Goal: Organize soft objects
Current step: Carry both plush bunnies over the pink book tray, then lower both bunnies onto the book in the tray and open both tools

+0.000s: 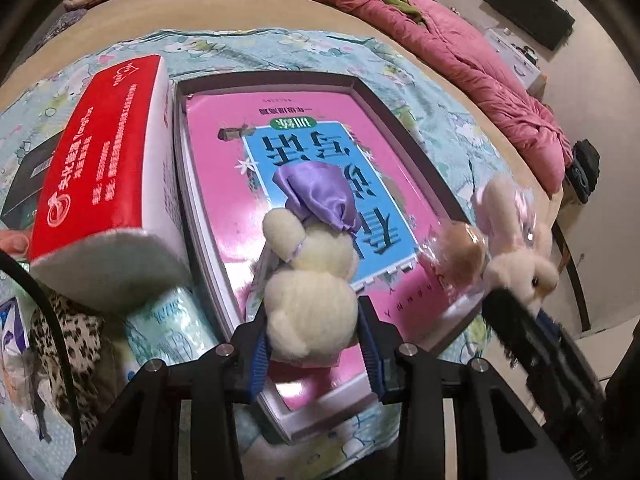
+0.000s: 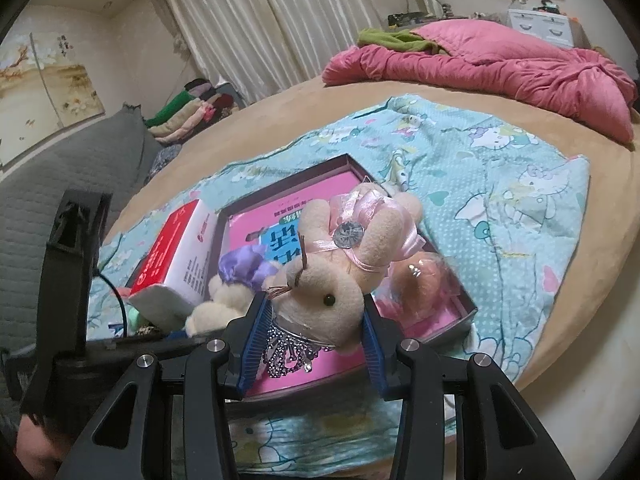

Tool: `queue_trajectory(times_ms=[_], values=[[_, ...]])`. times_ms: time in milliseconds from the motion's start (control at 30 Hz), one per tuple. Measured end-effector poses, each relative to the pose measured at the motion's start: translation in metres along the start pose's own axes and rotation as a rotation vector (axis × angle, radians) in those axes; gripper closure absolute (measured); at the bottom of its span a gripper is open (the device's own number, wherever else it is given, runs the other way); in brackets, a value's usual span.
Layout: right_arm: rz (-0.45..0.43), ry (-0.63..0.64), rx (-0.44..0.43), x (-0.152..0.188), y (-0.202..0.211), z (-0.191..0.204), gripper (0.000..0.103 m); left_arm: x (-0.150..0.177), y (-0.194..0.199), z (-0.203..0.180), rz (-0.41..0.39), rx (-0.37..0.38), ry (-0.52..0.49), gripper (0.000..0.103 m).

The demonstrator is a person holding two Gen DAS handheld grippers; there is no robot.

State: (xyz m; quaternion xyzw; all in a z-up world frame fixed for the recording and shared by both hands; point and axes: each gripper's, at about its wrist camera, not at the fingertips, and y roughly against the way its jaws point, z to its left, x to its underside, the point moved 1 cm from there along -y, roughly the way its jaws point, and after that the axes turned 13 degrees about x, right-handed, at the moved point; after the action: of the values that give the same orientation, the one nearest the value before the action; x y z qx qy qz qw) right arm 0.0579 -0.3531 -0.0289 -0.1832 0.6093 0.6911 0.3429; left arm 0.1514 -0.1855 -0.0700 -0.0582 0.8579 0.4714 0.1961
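Left wrist view: left gripper (image 1: 316, 344) pinches the cream bunny (image 1: 310, 280) between its fingers, above the pink book (image 1: 320, 128) in the box (image 1: 400, 120). Right gripper (image 2: 310, 336) pinches the pink bunny (image 2: 340, 256). Red carton (image 1: 100, 152) lies left of the left fingers.

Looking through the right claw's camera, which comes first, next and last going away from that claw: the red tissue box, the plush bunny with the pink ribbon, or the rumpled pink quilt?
1. Plush bunny with the pink ribbon: clamped between the right claw pads.
2. Red tissue box: left of the claw, beside the open box.
3. Rumpled pink quilt: across the bed, upper right.
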Motion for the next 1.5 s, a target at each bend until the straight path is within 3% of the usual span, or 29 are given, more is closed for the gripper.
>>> queue_trajectory(times_ms=[667,1300,1500], values=[[0.165,0.053,0.008,0.012,-0.045,0.011,0.057,-0.003,0.007,0.003,0.004,0.094,0.028,0.063],[0.186,0.081,0.008,0.014,-0.054,0.016,0.051,0.005,0.005,0.002,0.026,0.078,0.006,0.063],[0.162,0.074,0.028,0.013,-0.044,0.013,0.041,0.006,0.006,0.001,0.024,0.091,0.007,0.063]])
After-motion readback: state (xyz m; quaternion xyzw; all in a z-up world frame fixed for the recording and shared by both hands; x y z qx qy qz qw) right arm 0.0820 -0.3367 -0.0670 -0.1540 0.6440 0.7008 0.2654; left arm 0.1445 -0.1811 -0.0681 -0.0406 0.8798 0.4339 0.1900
